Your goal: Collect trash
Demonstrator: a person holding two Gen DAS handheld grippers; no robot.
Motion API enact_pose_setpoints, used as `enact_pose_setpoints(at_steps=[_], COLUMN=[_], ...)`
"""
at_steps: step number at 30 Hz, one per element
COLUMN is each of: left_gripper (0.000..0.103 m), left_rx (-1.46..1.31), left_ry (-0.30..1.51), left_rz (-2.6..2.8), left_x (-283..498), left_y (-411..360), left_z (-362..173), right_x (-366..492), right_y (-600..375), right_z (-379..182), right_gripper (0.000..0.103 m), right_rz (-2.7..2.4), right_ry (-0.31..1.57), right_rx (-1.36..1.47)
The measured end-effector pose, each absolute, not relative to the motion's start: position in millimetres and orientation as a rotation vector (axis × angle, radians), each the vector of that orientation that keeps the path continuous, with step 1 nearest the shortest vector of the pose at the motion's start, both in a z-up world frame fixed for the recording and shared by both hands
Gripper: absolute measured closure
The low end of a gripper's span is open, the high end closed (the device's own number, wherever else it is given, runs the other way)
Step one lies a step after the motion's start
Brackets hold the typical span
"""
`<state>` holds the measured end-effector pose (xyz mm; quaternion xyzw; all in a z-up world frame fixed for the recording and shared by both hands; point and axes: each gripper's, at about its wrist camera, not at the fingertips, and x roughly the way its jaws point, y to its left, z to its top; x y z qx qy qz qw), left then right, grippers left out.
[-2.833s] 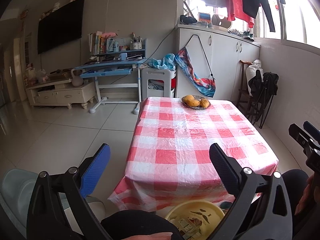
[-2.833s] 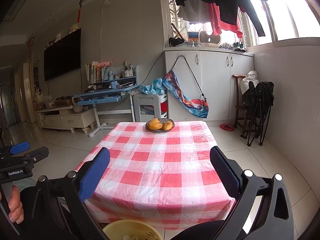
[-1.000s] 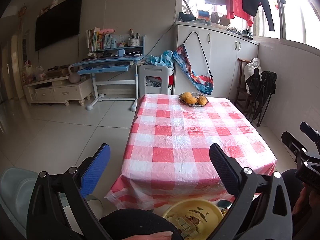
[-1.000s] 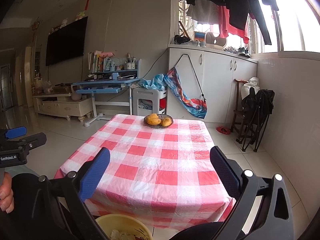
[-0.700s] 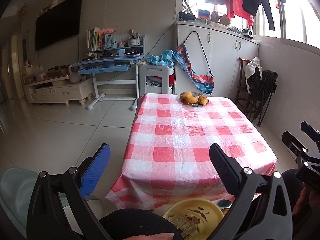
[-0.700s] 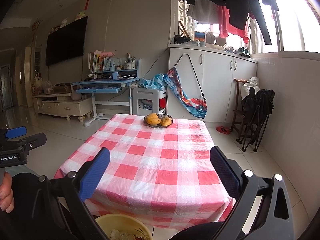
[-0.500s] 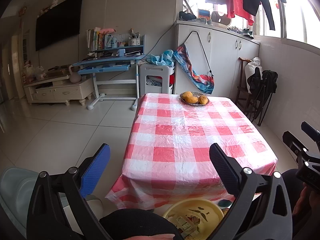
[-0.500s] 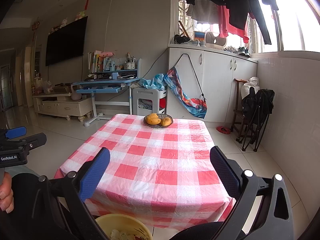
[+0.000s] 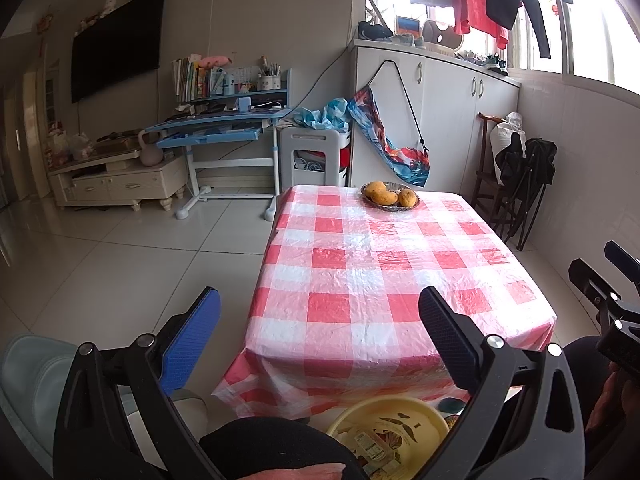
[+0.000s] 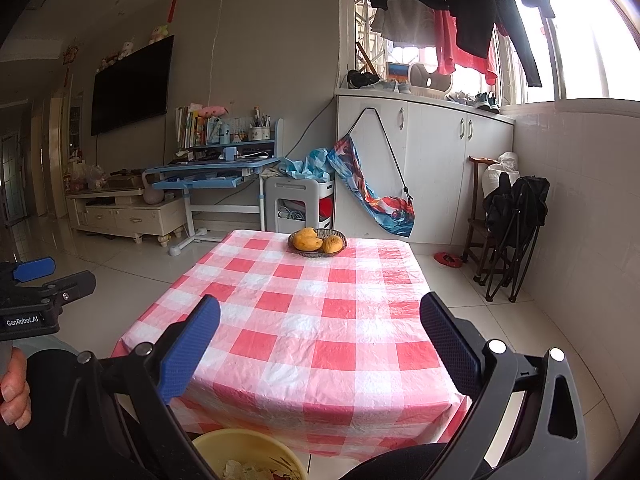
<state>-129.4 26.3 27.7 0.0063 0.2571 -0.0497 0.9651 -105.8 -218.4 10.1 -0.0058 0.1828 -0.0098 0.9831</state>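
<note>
— Two grippers, both empty: the left gripper has its fingers spread wide with nothing between them, and the right gripper is spread just as wide over the near edge of the table.

— And the trash?

— Nearest of all, low at the bottom of both views, a yellow basin sits below the table's near edge, between the person's dark-clad knees. It holds wrappers and scraps; what they are exactly I cannot tell.

— What is on the table?

— Red-and-white checked plastic tablecloth covers it and hangs over the near edge. The cloth is bare from the near edge up to the far edge, where a dark basket holds three yellow-orange fruits.

— Anything beside the table?

— At the near left, a pale blue-grey seat under the left gripper. Past the far right corner, folded black chairs lean by the tiled wall.

— And beyond?

— Behind the far edge stand a white stool-like cart, a blue desk with books, white cabinets with a colourful bag hung on them, and a dark television on the wall. Clothes hang at the window.
</note>
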Motion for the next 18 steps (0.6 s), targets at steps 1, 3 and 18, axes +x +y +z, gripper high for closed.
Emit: enact_pose_setpoints(at_steps=[1, 3, 18], left_gripper=[0.008, 0.008, 0.008], left_rx=[0.013, 0.010, -0.059], left_ry=[0.522, 0.528, 0.503], left_rz=[-0.101, -0.103, -0.096], left_x=[-129.7, -130.4, -137.9], left_y=[26.3, 27.5, 41.2], left_z=[27.3, 24.4, 23.8], right_x=[-105.9, -105.6, -104.2], right_y=[-218.3, -217.7, -217.6], right_z=[10.2, 9.9, 8.8], right_gripper=[0.007, 0.007, 0.007], right_rz=[-0.020, -0.021, -0.022], right_ry=[0.368, 0.370, 0.373], right_rx=[-0.013, -0.019, -0.024])
